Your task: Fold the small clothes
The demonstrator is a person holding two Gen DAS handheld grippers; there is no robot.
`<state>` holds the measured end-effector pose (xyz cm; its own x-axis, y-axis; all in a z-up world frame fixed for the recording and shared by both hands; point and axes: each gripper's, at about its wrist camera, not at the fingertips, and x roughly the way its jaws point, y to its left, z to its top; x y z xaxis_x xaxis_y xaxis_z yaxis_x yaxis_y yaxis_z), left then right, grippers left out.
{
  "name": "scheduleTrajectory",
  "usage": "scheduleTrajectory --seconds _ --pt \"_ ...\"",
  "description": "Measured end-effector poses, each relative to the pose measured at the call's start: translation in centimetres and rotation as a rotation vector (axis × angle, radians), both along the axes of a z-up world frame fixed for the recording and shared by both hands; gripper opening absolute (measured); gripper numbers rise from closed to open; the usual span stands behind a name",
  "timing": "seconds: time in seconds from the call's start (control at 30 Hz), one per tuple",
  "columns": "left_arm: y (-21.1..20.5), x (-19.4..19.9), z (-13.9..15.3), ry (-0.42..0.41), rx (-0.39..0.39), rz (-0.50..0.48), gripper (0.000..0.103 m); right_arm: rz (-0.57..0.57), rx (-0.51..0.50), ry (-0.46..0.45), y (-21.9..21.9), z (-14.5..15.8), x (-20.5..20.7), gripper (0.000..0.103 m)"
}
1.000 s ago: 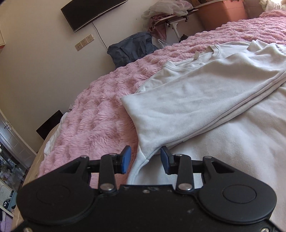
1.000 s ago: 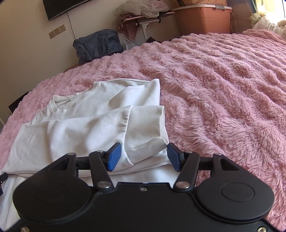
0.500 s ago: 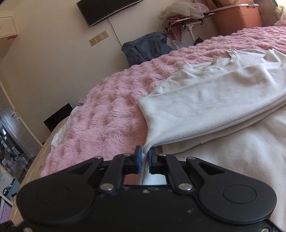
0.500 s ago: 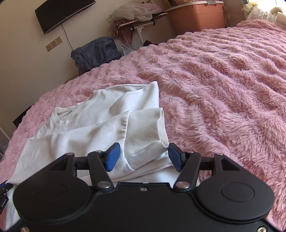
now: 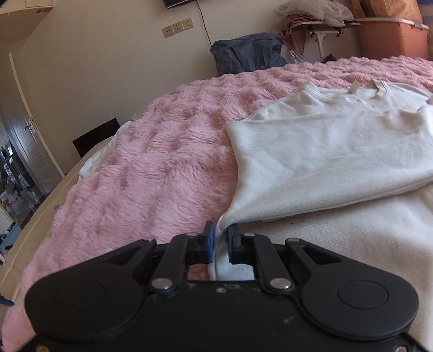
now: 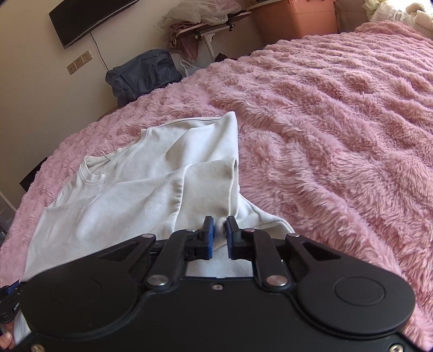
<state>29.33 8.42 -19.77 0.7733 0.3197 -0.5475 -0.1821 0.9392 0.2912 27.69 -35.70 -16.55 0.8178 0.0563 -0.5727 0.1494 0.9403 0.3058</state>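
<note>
A white sweatshirt (image 5: pixel 324 151) lies partly folded on a pink fluffy blanket (image 5: pixel 162 173), sleeves laid across its body. My left gripper (image 5: pixel 219 238) is shut on the sweatshirt's left side edge, with cloth pinched between the blue pads. In the right wrist view the sweatshirt (image 6: pixel 130 200) spreads to the left, collar at the far end. My right gripper (image 6: pixel 219 234) is shut on the cloth of its right side, just below the folded sleeve cuff (image 6: pixel 213 184). The pinched edge rises slightly off the blanket (image 6: pixel 338 121).
The blanket covers the whole bed. Beyond the bed's far edge stand a dark blue bag (image 6: pixel 143 75), a small table piled with clothes (image 6: pixel 205 21) and an orange storage bin (image 6: pixel 295 19). A TV (image 6: pixel 86 19) hangs on the wall.
Both grippers have shut on the sweatshirt: the left one first on the left edge, the right one in the last half second on the right side. Both views have tilted slightly up.
</note>
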Motion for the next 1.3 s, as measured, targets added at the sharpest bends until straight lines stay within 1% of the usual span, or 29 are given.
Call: scheduleTrajectory --seconds 0.07,0.13,0.17,0.2,0.23,0.3,0.37,0.4,0.43,0.47,0.5,0.53,0.6,0.67,0.7,0.73,0.8,0.83,0.87,0.93,0.97,1.03,1.07,1.13,1.17,1.23,1.3 --pt "0.2 0.0 0.4 -0.006 -0.020 0.016 0.011 0.003 0.016 -0.026 0.0 0.6 -0.7 0.010" --pt "0.6 0.7 -0.3 0.035 -0.045 0.037 0.015 0.015 0.025 -0.044 0.2 1.2 -1.1 0.010" --pt "0.6 1.0 -0.8 0.053 -0.057 0.045 0.015 0.016 0.025 -0.043 0.3 1.3 -1.3 0.010" --pt "0.6 1.1 -1.1 0.063 -0.058 0.043 0.015 0.010 0.029 -0.031 0.4 1.2 -1.4 0.010" --pt "0.3 1.1 -1.3 0.067 -0.038 0.035 0.015 0.007 0.033 -0.009 0.4 0.8 -1.3 0.010" --pt "0.1 0.9 -1.2 0.066 -0.020 0.025 0.016 -0.008 0.030 0.049 0.2 -0.5 -0.9 0.010" --pt "0.2 0.5 -0.8 0.067 -0.016 0.018 0.020 -0.010 0.055 0.089 -0.3 -1.7 -0.8 0.010" --pt "0.3 0.1 -0.5 0.065 -0.008 0.014 0.024 -0.023 0.070 0.095 -0.6 -2.0 -0.9 0.010" --pt "0.3 -0.4 -0.1 0.063 -0.002 0.007 0.025 -0.030 0.078 0.096 -0.8 -2.0 -1.1 0.011" --pt "0.2 -1.1 0.4 0.059 0.015 -0.003 0.025 -0.044 0.076 0.095 -0.9 -1.8 -1.4 0.011" --pt "0.0 -1.6 0.8 0.056 0.030 -0.010 0.025 -0.061 0.069 0.090 -0.9 -1.4 -1.7 0.015" --pt "-0.1 -2.3 1.5 0.044 0.032 -0.021 0.025 -0.075 0.061 0.076 -0.9 -0.8 -2.2 0.016" --pt "-0.4 -3.2 3.1 -0.007 0.010 -0.050 0.025 -0.078 0.036 0.035 -0.8 0.4 -2.7 0.016" --pt "-1.2 -3.2 5.1 -0.064 0.003 -0.055 0.026 -0.041 0.006 -0.017 -0.2 1.7 -2.5 0.016" --pt "-1.4 -3.0 5.9 -0.097 -0.022 -0.063 0.026 -0.010 -0.006 -0.040 0.3 2.2 -2.1 0.019" --pt "-1.6 -2.4 6.8 -0.137 -0.057 -0.081 0.029 0.016 -0.015 -0.059 0.8 2.5 -1.7 0.023" --pt "-2.3 -0.6 7.6 -0.175 -0.096 -0.138 0.033 0.048 -0.028 -0.072 1.8 2.9 -0.3 0.028" --pt "-2.4 0.3 7.6 -0.186 -0.114 -0.161 0.033 0.062 -0.029 -0.072 2.2 2.8 0.4 0.028" --pt "-2.5 2.0 7.3 -0.189 -0.147 -0.191 0.034 0.076 -0.035 -0.067 2.7 2.7 1.1 0.028" --pt "-2.1 4.7 6.6 -0.175 -0.224 -0.200 0.034 0.086 -0.050 -0.050 3.3 2.3 2.2 0.028" --pt "-1.7 6.4 5.9 -0.159 -0.286 -0.198 0.035 0.087 -0.060 -0.045 3.6 2.0 2.7 0.028" --pt "-1.1 8.7 4.7 -0.131 -0.348 -0.172 0.033 0.092 -0.064 -0.030 3.8 1.5 3.3 0.028" --pt "-0.7 10.0 3.9 -0.105 -0.391 -0.152 0.033 0.092 -0.064 -0.022 3.8 1.1 3.5 0.028" --pt "0.0 11.8 2.6 -0.048 -0.417 -0.107 0.033 0.087 -0.070 -0.003 3.8 0.5 3.8 0.028" --pt "0.2 12.6 1.8 -0.013 -0.410 -0.067 0.032 0.085 -0.074 0.005 3.7 0.2 3.8 0.028" --pt "0.9 13.0 0.8 0.007 -0.407 -0.025 0.032 0.066 -0.097 0.036 3.6 -0.4 3.7 0.028" --pt "1.4 13.1 0.1 0.020 -0.423 -0.017 0.034 0.056 -0.115 0.062 3.2 -1.1 3.2 0.028"
